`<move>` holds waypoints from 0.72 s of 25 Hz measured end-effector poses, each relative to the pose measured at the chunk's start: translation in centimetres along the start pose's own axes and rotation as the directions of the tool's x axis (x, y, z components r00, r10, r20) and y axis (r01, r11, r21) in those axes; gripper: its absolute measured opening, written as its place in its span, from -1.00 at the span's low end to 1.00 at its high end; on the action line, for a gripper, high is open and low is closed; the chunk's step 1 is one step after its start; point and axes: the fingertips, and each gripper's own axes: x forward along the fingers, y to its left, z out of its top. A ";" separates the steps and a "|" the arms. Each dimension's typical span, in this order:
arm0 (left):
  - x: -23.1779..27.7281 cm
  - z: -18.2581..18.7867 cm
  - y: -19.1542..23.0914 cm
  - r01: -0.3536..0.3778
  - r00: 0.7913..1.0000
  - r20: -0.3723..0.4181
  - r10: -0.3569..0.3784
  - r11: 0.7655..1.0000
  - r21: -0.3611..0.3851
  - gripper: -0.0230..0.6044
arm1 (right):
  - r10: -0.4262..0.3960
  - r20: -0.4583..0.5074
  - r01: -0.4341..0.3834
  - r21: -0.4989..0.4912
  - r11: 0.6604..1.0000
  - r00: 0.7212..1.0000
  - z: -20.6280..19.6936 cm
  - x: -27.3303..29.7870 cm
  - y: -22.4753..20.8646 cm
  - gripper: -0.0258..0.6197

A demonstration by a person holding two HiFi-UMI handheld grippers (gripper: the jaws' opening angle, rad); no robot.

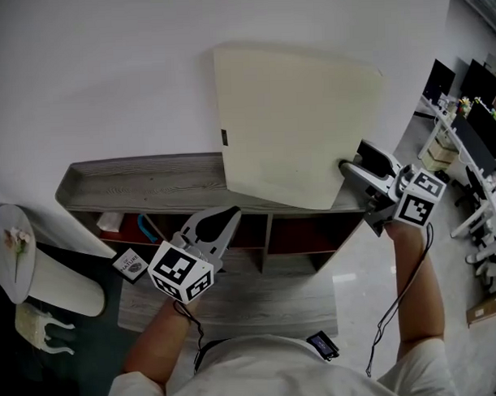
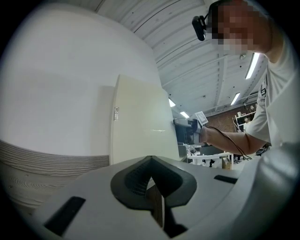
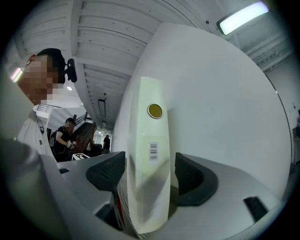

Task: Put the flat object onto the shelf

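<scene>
The flat object [image 1: 298, 126] is a large cream board. It stands on edge on the grey wooden shelf [image 1: 142, 185], leaning back on the white wall. My right gripper [image 1: 348, 167] is at its lower right edge, jaws either side of it. In the right gripper view the board [image 3: 150, 140] sits between the pads of that gripper [image 3: 149, 168], with a gap at the right pad, so the jaws are open. My left gripper [image 1: 228, 214] hangs in front of the shelf, left of the board [image 2: 140, 122]. This gripper [image 2: 151, 161] is shut and holds nothing.
The shelf has open compartments below with red-backed insides [image 1: 302, 232] and a small labelled box [image 1: 131, 264] at the left. A white round side table [image 1: 10, 250] stands at the far left. Desks with monitors [image 1: 472, 104] fill the right side. A cable [image 1: 390, 318] hangs from the right gripper.
</scene>
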 end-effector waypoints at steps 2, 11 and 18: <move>-0.2 0.1 -0.1 0.005 1.000 0.002 -0.005 1.000 0.001 -0.89 | -0.031 0.015 0.031 -0.021 0.999 0.999 0.1 -0.8 0.3 0.06; -1.5 -0.1 0.0 0.063 0.998 0.007 -0.063 0.998 -0.003 -0.89 | -0.196 0.023 0.197 -0.089 0.976 0.980 -1.6 -3.6 3.0 0.05; -3.5 -0.2 0.3 0.142 0.990 0.013 -0.142 0.990 -0.011 -0.89 | -0.314 0.095 0.324 -0.116 0.939 0.945 -2.5 -3.9 7.7 -0.15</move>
